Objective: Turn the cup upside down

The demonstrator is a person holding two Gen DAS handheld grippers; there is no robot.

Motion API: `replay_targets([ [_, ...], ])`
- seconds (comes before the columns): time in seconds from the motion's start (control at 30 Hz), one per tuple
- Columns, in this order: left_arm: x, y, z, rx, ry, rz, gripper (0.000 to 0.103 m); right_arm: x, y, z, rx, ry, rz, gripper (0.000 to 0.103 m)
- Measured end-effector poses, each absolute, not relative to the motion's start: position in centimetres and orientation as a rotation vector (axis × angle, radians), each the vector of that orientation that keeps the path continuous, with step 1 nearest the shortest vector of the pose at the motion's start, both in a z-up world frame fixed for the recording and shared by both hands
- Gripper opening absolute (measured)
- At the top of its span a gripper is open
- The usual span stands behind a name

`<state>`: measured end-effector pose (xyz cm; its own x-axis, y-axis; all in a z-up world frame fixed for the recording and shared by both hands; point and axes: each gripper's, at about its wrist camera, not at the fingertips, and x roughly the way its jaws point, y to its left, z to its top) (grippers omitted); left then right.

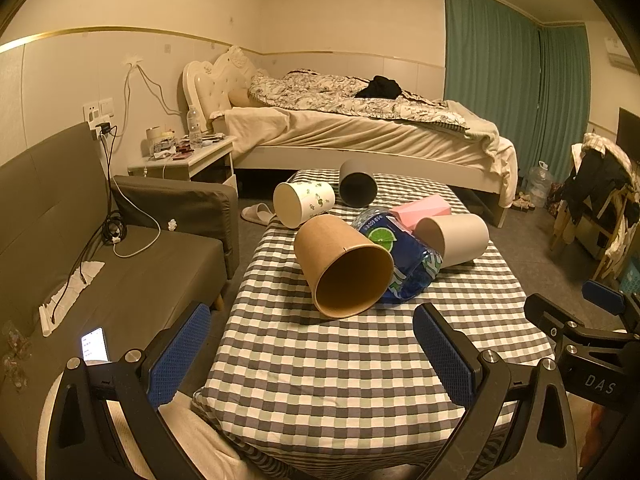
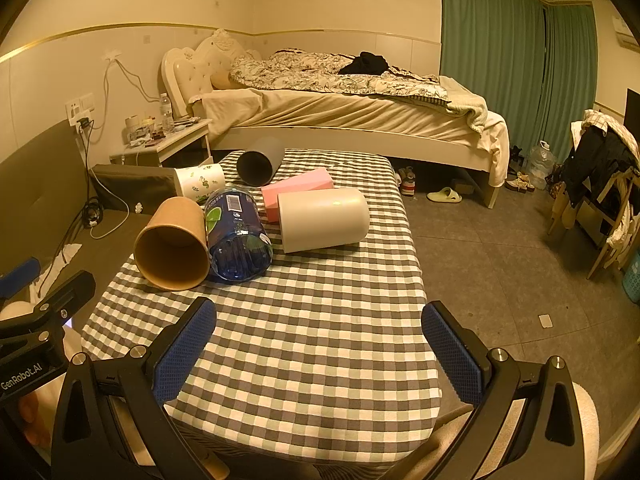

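Observation:
Several cups lie on their sides on the checked tablecloth (image 1: 320, 360) (image 2: 312, 320). A brown paper cup (image 1: 340, 268) (image 2: 172, 240) lies nearest, mouth towards me. A beige cup (image 1: 456, 240) (image 2: 324, 220), a white leaf-print cup (image 1: 304, 202) (image 2: 200, 182) and a dark grey cup (image 1: 357, 184) (image 2: 260, 160) lie further back. My left gripper (image 1: 312, 352) is open and empty above the table's near edge. My right gripper (image 2: 320, 352) is open and empty too, near the front edge; it also shows in the left wrist view (image 1: 600, 320).
A blue plastic bottle (image 1: 404, 260) (image 2: 236, 236) lies between the brown and beige cups. A pink box (image 1: 420, 208) (image 2: 296, 192) lies behind it. A grey sofa (image 1: 100, 260) stands left of the table, with a lit phone (image 1: 94, 346). A bed (image 1: 360, 128) is behind.

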<state>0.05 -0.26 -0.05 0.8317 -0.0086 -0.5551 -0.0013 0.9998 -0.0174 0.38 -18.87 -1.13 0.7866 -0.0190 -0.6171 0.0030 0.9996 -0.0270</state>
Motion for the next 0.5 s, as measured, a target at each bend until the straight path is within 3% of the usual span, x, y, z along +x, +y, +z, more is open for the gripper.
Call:
replay_targets([
  [0.5, 0.07, -0.27, -0.07, -0.016, 0.590, -0.004, 0.103, 0.31, -18.92, -1.23, -0.021, 0.666, -0.010, 0.103],
])
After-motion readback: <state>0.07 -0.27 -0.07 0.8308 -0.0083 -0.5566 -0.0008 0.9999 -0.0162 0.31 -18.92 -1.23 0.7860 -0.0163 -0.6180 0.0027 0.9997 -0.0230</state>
